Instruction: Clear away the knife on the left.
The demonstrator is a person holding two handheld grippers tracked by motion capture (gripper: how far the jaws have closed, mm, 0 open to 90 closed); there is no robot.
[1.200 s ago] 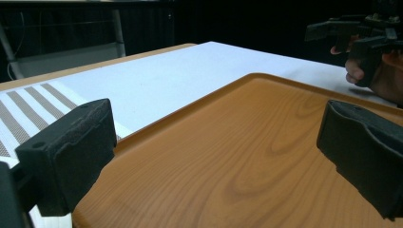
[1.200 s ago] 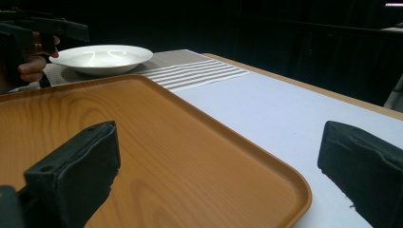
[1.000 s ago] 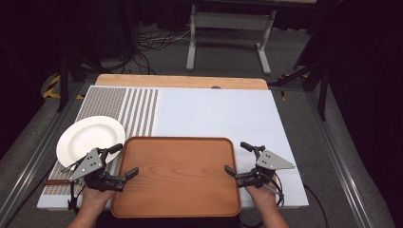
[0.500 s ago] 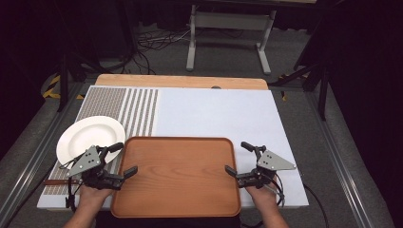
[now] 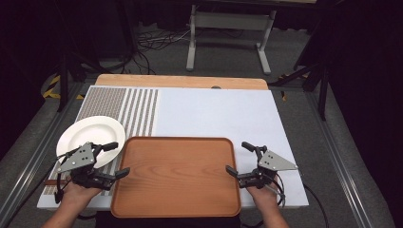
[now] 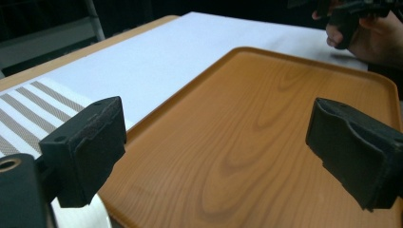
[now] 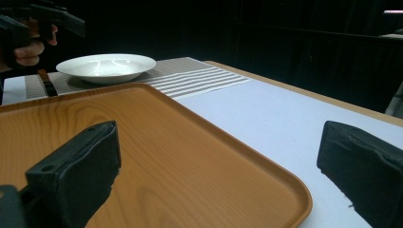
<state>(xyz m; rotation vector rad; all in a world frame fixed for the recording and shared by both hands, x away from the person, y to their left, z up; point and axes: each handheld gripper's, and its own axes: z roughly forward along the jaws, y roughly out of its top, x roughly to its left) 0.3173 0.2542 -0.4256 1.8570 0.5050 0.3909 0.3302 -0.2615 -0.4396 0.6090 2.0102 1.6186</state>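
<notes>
Almost nothing has moved since a second ago: both grippers stay parked at the two short sides of the tray, and only the left hand (image 5: 78,190) has shifted very slightly at the near edge of the table. The wooden tray (image 5: 176,175) lies flat on the white mat (image 5: 214,114) at the near side of the table, its near rim close to the table's edge. The left gripper (image 5: 113,159) sits just beside the tray's left side with its jaws spread wide, one jaw over the plate's near rim and the other reaching toward the tray's left rim; in the left gripper view the jaws stand far apart with nothing between them, the tray's wood grain stretching out ahead of them. The right gripper (image 5: 240,157) mirrors it at the tray's right side, jaws likewise wide apart and holding nothing, one near the tray's right rim and the other farther out over the mat. The right hand (image 5: 263,192) grips its handle at the table's near edge. The white plate (image 5: 90,134) rests left of the tray on the striped part of the mat (image 5: 138,107), close to the tray's far left corner, and in the right gripper view it lies beyond the tray's far rim (image 7: 107,66)
</notes>
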